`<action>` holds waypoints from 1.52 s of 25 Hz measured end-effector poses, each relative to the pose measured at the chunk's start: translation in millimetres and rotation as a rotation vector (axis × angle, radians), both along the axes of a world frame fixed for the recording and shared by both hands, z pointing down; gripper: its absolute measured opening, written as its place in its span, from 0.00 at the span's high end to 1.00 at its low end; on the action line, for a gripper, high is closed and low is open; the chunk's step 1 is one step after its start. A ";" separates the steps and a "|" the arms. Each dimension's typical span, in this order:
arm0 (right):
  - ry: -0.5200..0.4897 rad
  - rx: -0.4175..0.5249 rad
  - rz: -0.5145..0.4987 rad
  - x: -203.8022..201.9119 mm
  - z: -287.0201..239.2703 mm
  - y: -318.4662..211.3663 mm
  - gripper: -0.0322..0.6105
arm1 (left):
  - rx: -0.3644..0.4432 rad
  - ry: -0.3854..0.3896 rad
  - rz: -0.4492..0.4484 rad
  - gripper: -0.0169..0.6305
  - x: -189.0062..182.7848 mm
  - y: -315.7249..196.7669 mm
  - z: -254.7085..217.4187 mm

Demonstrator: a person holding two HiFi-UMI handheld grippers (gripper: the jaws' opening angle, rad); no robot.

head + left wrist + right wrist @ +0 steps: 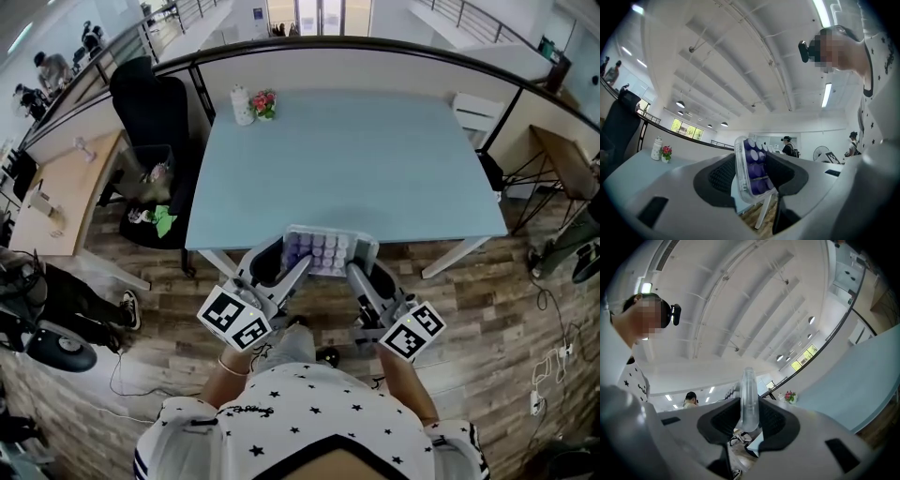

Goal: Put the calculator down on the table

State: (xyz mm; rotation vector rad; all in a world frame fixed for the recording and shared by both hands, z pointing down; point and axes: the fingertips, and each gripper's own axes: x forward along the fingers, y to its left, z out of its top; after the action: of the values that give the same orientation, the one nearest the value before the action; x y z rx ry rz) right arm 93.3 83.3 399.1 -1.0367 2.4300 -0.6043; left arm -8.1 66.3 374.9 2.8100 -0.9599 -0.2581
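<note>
- Pale blue tabletop point(375, 159) fills the middle of the head view. Almost all of it is bare; only a white bottle point(242, 105) and a small pot of flowers point(265, 103) stand at the far left corner.
- The calculator point(322, 251), with purple keys in a clear case, is in the air at the near edge of the tabletop, between both grippers. How high it is above the surface, I cannot tell.
- The left gripper point(289, 265) is closed on the left end of the calculator. In the left gripper view one pad lies against the keys and the other is at the clear back.
- The right gripper point(359, 274) is closed on the right end. In the right gripper view only the thin clear rim stands between its pads.
- I judge the step in hand to be carrying the calculator forward over the tabletop and then lowering it.
- Under the jaws the wooden floor and a leg of the table are visible, so part of the calculator probably hangs before the edge. It is better to bring it well over the surface first.
- Both grippers should go down together and keep it level, keys up, until the back lies flat.
- The grip on the rim looks narrow, so I would open the jaws only after contact, and both at nearly the same time.
</note>
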 end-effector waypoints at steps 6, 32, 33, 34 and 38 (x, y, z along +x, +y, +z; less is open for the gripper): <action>0.009 -0.013 0.015 14.9 3.1 -20.1 0.79 | -0.012 0.015 0.011 0.65 14.6 -21.6 4.8; 0.061 -0.030 0.114 51.4 -7.1 -186.0 0.78 | -0.025 0.063 0.108 0.65 52.9 -197.4 -0.3; 0.061 -0.033 0.115 49.5 -6.9 -193.4 0.78 | -0.028 0.064 0.109 0.65 51.0 -205.0 -0.2; 0.063 -0.036 0.115 48.0 -6.2 -200.7 0.79 | -0.030 0.065 0.108 0.65 49.4 -212.3 0.5; 0.082 -0.044 0.106 43.1 -5.4 -232.1 0.78 | -0.038 0.078 0.102 0.65 44.2 -242.7 3.2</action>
State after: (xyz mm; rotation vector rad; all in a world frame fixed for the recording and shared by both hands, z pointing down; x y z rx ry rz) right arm 136.4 -148.9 393.7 -1.2224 2.4229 -0.5920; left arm 36.2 -176.4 378.1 2.7812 -0.7933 -0.3293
